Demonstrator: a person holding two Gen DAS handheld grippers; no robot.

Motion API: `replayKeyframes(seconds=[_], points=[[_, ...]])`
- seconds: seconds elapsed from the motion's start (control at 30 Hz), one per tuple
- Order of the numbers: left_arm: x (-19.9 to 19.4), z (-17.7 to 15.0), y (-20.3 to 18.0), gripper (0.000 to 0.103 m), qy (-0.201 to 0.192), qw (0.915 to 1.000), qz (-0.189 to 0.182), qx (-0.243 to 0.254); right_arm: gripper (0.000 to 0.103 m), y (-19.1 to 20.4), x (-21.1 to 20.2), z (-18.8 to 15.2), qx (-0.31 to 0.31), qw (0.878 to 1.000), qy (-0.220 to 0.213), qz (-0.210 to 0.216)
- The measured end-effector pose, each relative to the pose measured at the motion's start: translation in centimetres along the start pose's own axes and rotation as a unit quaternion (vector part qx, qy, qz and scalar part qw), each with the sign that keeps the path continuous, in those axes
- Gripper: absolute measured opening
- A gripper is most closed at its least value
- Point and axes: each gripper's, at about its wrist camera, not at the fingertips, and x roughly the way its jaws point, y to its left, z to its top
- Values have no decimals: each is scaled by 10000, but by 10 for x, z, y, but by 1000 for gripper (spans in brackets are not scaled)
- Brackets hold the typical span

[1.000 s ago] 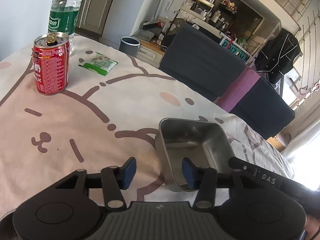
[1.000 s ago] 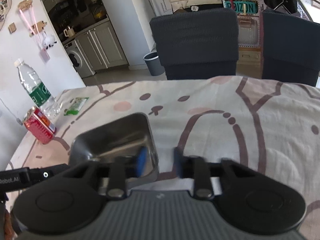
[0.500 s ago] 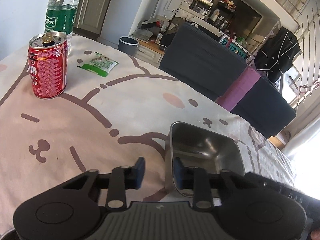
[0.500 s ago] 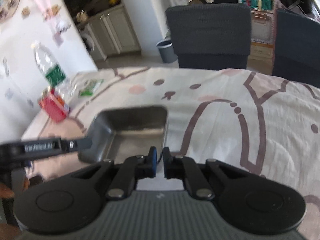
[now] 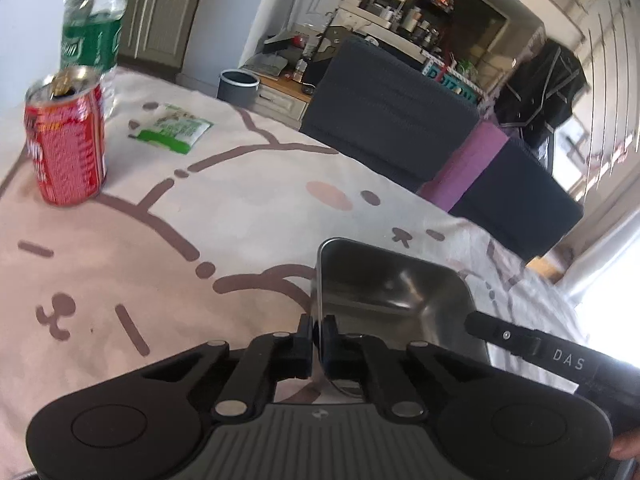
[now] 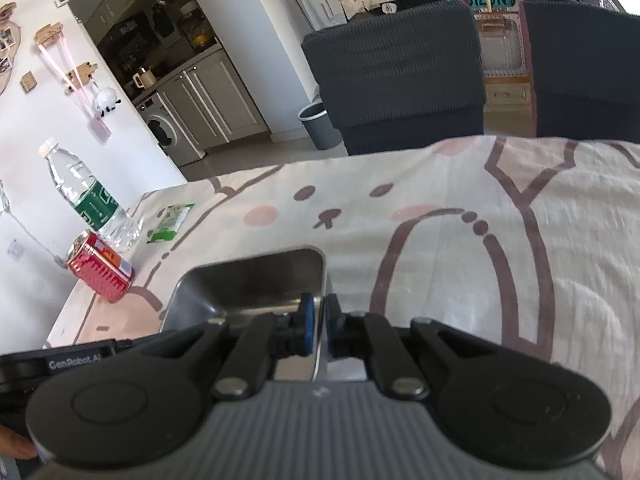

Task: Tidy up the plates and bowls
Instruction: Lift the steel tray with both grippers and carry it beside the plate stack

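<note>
A square steel bowl [image 5: 392,292] rests on the cartoon-print tablecloth. My left gripper [image 5: 317,330] is shut on the bowl's left wall, one pad outside and one inside. In the right wrist view the same steel bowl [image 6: 256,280] shows with my right gripper [image 6: 319,322] shut on its right wall, the thin rim pinched between the blue pads. Each gripper's black body reaches into the other's view: the right one [image 5: 552,354] beside the bowl, the left one [image 6: 72,360] at the lower left.
A red drink can [image 5: 66,140] and a water bottle [image 5: 94,36] stand at the table's far left, with a green packet [image 5: 172,132] beyond them. Dark chairs [image 5: 384,120] line the far table edge. A grey bin [image 6: 318,120] stands on the floor.
The left gripper's jaws went from wide open to shut on the bowl's left wall. The right gripper's jaws narrowed onto the right wall. The bowl shifted slightly on the cloth.
</note>
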Motion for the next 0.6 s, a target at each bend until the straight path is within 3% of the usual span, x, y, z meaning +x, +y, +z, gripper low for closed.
replayKeyframes(seconds=[0.3, 0.6], points=[[-19, 1, -11, 4, -64, 9995, -10, 312, 5, 6, -11, 1, -327, 9994, -25, -94], [-74, -6, -37, 4, -166, 9981, -292, 513, 5, 8, -72, 1, -414, 9987, -312, -18]])
